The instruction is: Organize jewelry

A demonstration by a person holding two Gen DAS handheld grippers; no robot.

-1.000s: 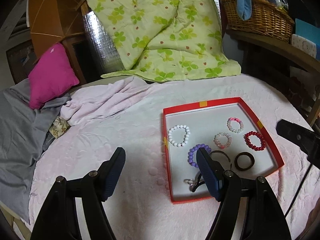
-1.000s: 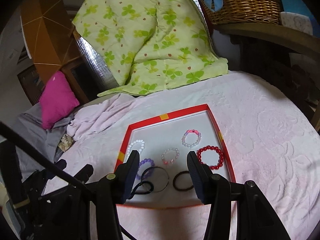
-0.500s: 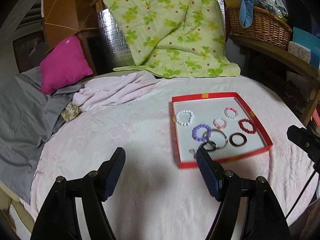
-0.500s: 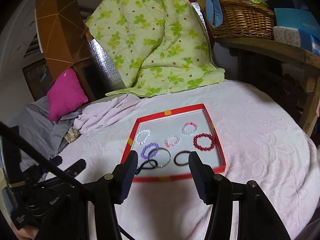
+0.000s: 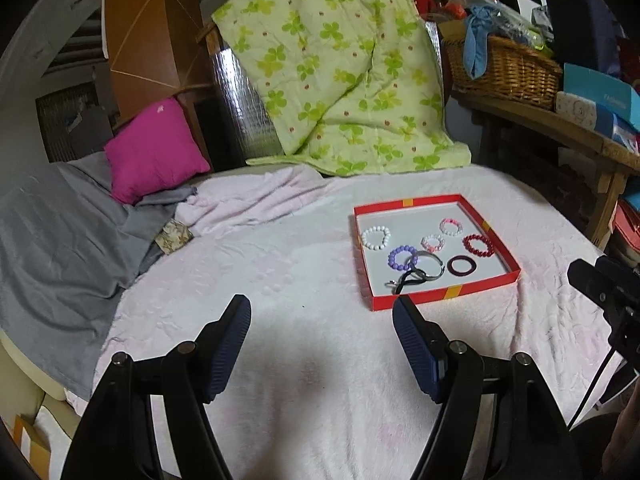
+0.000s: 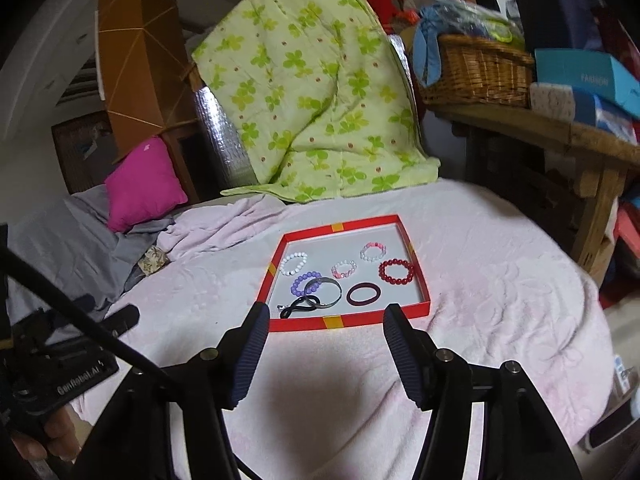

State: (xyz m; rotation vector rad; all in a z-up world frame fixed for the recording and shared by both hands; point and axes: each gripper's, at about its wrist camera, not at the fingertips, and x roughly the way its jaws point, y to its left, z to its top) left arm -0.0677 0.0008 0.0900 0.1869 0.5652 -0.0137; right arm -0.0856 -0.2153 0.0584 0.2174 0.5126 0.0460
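A red-rimmed tray (image 5: 486, 282) (image 6: 422, 303) lies on the pink bedspread. It holds a white bead bracelet (image 5: 375, 237) (image 6: 293, 263), a purple one (image 5: 400, 258) (image 6: 304, 282), two pink ones (image 5: 433, 243) (image 5: 451, 226), a red one (image 5: 478, 245) (image 6: 396, 271), a dark ring (image 5: 461, 265) (image 6: 363, 294), a metal bangle (image 6: 325, 292) and a black cord (image 6: 302, 304). My left gripper (image 5: 322, 318) is open and empty, short of the tray and to its left. My right gripper (image 6: 324, 326) is open and empty, just before the tray's near rim.
A green floral quilt (image 5: 340, 76), a magenta pillow (image 5: 154, 152) and a grey sheet (image 5: 52, 240) lie at the back and left. A wooden shelf with a wicker basket (image 5: 504, 66) and blue boxes (image 6: 588, 76) stands right.
Both grippers have pulled back and up from the tray, which now looks smaller and farther. The jewelry has not moved. Both grippers stay open.
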